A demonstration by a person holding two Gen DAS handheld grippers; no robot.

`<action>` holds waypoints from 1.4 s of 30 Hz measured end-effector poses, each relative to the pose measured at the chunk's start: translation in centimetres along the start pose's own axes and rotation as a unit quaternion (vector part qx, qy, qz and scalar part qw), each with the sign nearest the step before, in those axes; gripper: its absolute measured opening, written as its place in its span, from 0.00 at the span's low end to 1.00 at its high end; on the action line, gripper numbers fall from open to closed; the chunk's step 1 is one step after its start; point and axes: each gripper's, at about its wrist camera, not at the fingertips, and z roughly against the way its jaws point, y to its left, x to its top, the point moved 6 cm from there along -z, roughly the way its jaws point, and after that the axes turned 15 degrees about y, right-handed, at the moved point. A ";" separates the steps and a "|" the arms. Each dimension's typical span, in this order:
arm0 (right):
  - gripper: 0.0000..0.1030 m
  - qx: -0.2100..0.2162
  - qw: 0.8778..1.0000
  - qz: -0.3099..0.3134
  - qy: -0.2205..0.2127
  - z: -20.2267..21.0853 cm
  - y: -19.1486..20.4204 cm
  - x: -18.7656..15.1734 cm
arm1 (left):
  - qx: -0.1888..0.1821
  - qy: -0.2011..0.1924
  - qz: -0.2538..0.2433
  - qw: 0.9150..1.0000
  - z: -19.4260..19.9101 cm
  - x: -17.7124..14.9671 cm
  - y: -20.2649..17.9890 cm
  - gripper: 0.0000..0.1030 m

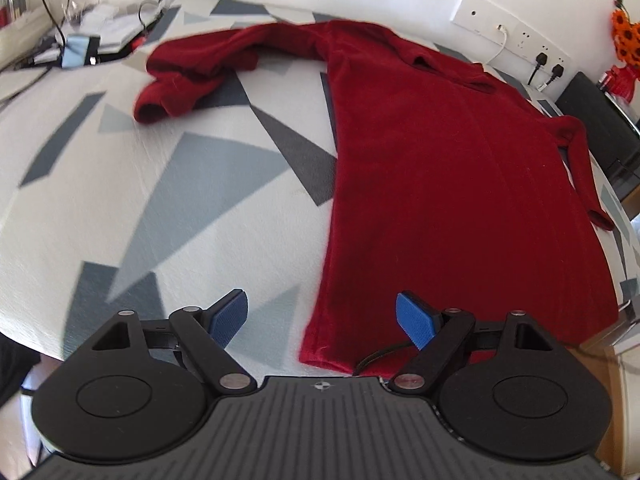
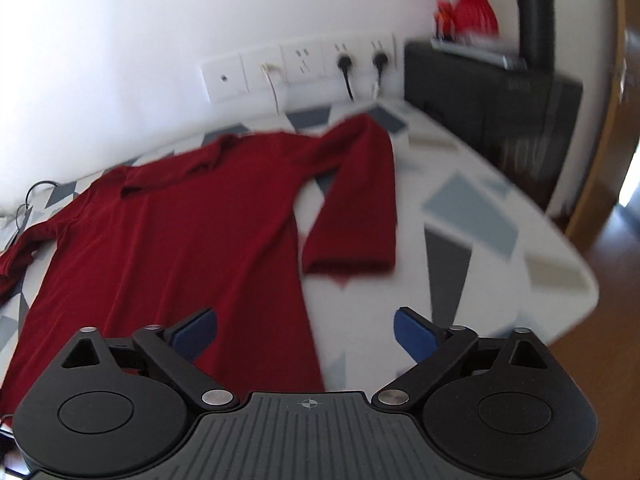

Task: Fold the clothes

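A dark red long-sleeved garment lies spread flat on a table with a white and grey triangle-patterned cloth. Its left sleeve is bunched toward the far left; its right sleeve lies bent down alongside the body. My left gripper is open and empty, above the garment's lower left hem corner. My right gripper is open and empty, above the lower right hem edge of the garment.
Cables and small devices clutter the far left of the table. A wall socket strip with plugs runs behind. A black box and orange flowers stand at the far right. The table's right edge drops to a wooden floor.
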 end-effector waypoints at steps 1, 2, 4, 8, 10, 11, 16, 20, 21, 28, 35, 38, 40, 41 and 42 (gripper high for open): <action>0.83 0.000 1.000 -0.007 0.011 -0.8 -0.2 -0.6 | -0.004 0.005 0.002 1.000 -0.3 0.1 -0.1 0.80; 0.81 -0.001 1.000 -0.010 0.021 -1.7 -0.2 -1.0 | -0.002 0.007 0.001 1.000 -0.5 0.3 -0.3 0.80; 0.74 -0.009 0.999 -0.001 0.043 -3.5 0.2 -1.6 | 0.011 0.010 -0.008 1.000 -0.8 0.8 -0.6 0.80; 0.69 -0.034 0.997 0.006 0.067 -6.0 0.9 -2.3 | 0.021 0.025 -0.004 0.999 0.4 1.9 -0.2 0.76; 0.69 -0.034 0.997 0.000 0.065 -6.1 1.0 -2.4 | 0.011 0.028 0.017 0.999 2.0 2.3 0.2 0.76; 0.68 -0.027 0.997 -0.003 0.068 -6.0 1.0 -2.5 | -0.007 0.024 0.022 0.999 3.1 2.2 0.3 0.76; 0.68 -0.001 0.997 -0.021 0.070 -4.7 -0.1 -2.3 | -0.033 0.018 0.025 0.999 7.1 1.1 0.6 0.76; 0.68 0.012 0.997 -0.023 0.079 -4.5 -1.1 -2.5 | 0.019 0.047 0.009 0.999 5.6 0.1 1.4 0.76; 0.68 0.013 0.996 -0.027 0.081 -4.5 -1.2 -2.7 | 0.036 0.056 0.007 0.998 5.1 -0.1 1.7 0.76; 0.71 0.015 0.997 -0.032 0.071 -3.4 -1.8 -4.5 | 0.070 0.059 -0.021 0.996 1.4 -1.8 1.2 0.76; 0.71 0.020 0.997 -0.033 0.068 -2.6 -2.3 -6.3 | 0.166 -0.014 -0.139 0.976 2.2 -3.9 0.1 0.76; 0.71 0.022 0.997 -0.037 0.069 -2.5 -2.3 -6.6 | 0.154 -0.011 -0.133 0.979 1.4 -3.6 0.0 0.76; 0.71 0.024 0.997 -0.040 0.069 -2.5 -2.3 -6.7 | 0.153 -0.007 -0.131 0.979 0.8 -3.5 -0.1 0.76; 0.71 0.024 0.996 -0.041 0.070 -2.5 -2.3 -6.8 | 0.155 -0.011 -0.133 0.979 0.8 -3.5 -0.2 0.76; 0.72 0.025 0.996 -0.042 0.070 -2.5 -2.3 -6.9 | 0.156 -0.016 -0.131 0.979 0.7 -3.5 -0.3 0.76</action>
